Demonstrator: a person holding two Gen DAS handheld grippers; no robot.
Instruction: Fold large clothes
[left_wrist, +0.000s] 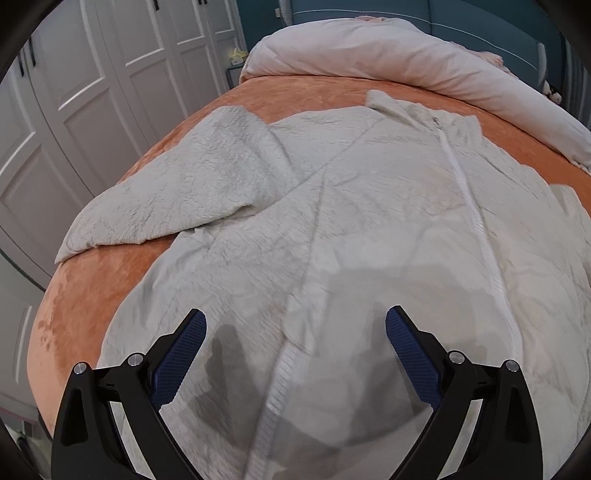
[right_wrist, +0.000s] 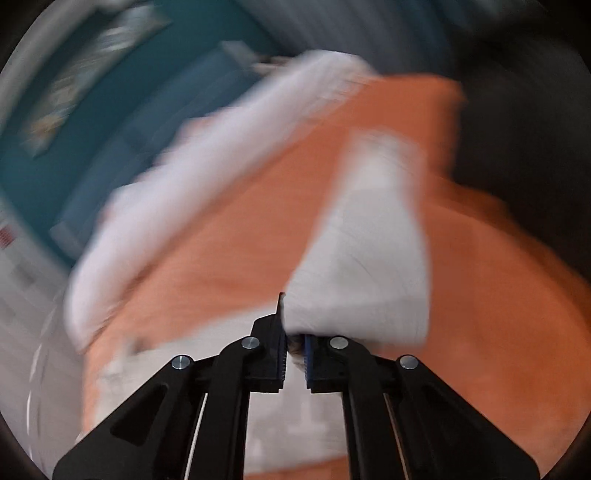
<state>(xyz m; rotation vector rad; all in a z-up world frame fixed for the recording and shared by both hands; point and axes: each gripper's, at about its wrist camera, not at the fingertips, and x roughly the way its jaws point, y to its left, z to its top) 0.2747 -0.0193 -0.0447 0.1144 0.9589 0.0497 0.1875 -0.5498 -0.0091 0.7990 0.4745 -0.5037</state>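
Observation:
A large pale grey fleece jacket (left_wrist: 369, 221) with a white zipper (left_wrist: 476, 229) lies spread on the orange bed cover (left_wrist: 295, 96). Its left sleeve (left_wrist: 184, 184) lies out to the left. My left gripper (left_wrist: 295, 325) is open and empty, hovering over the jacket's lower part. In the blurred right wrist view my right gripper (right_wrist: 293, 332) is shut on a sleeve or edge of the jacket (right_wrist: 369, 266), lifted above the orange cover (right_wrist: 240, 240).
A rolled pale pink duvet (left_wrist: 388, 51) lies along the far side of the bed; it also shows in the right wrist view (right_wrist: 207, 166). White wardrobe doors (left_wrist: 92, 74) stand left of the bed. A teal wall (right_wrist: 110, 110) is behind.

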